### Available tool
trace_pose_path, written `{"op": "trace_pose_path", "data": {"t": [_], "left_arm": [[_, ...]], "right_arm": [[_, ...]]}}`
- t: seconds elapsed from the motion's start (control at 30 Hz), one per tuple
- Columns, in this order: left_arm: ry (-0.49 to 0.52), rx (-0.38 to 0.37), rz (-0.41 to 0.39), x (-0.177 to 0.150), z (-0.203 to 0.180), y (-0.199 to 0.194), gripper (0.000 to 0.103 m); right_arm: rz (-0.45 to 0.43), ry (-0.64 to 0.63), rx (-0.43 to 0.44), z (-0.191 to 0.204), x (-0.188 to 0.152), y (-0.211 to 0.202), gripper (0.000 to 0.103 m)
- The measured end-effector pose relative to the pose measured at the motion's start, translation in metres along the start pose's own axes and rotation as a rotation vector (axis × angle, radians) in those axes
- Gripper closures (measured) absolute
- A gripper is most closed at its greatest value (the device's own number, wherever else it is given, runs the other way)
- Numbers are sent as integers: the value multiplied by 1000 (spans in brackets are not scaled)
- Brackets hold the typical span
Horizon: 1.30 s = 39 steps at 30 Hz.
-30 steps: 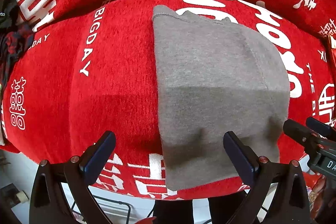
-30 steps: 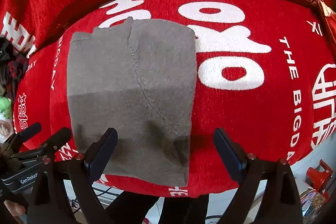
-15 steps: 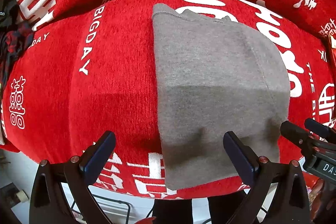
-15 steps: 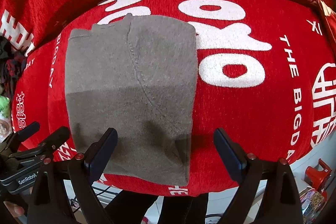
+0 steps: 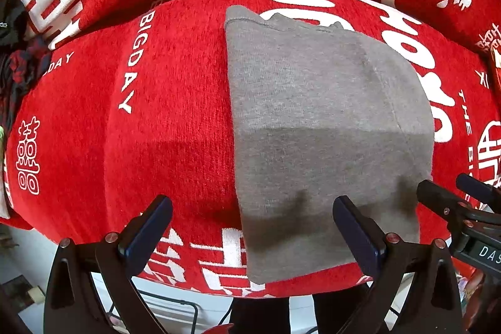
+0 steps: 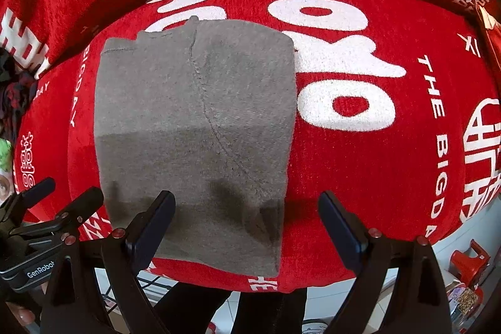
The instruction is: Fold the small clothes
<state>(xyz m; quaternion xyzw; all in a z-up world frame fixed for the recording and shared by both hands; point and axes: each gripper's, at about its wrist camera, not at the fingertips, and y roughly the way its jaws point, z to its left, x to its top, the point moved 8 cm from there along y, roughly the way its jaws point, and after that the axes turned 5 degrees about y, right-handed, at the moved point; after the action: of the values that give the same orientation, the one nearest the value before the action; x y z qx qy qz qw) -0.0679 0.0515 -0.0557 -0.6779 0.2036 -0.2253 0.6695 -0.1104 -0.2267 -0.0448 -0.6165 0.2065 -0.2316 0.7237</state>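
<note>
A grey knit garment (image 5: 325, 127), folded into a rough rectangle, lies flat on the red cloth (image 5: 175, 121); it also shows in the right wrist view (image 6: 194, 133). My left gripper (image 5: 250, 224) is open and empty above the garment's near left edge. My right gripper (image 6: 247, 221) is open and empty above the garment's near right corner. Each gripper shows at the edge of the other's view: the right one (image 5: 457, 196) and the left one (image 6: 62, 196).
The red cloth with white lettering (image 6: 360, 89) covers the table and a raised back. Its front edge drops to a pale floor (image 5: 175, 309). Dark clothes (image 5: 18, 64) lie at the far left. A red stool (image 6: 469, 262) stands at the lower right.
The right gripper has drifted slightly left over the garment. The garment and the left gripper stay as they were.
</note>
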Motion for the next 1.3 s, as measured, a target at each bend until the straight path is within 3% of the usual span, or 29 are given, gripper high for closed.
{"op": "trace_pose_path", "data": {"t": [0.33, 1.3], "left_arm": [[15, 6, -5, 0, -3, 0, 1], [20, 58, -16, 2, 3, -2, 1]], "right_arm": [[-37, -63, -59, 2, 3, -5, 9], [-59, -77, -81, 9, 7, -8, 9]]}}
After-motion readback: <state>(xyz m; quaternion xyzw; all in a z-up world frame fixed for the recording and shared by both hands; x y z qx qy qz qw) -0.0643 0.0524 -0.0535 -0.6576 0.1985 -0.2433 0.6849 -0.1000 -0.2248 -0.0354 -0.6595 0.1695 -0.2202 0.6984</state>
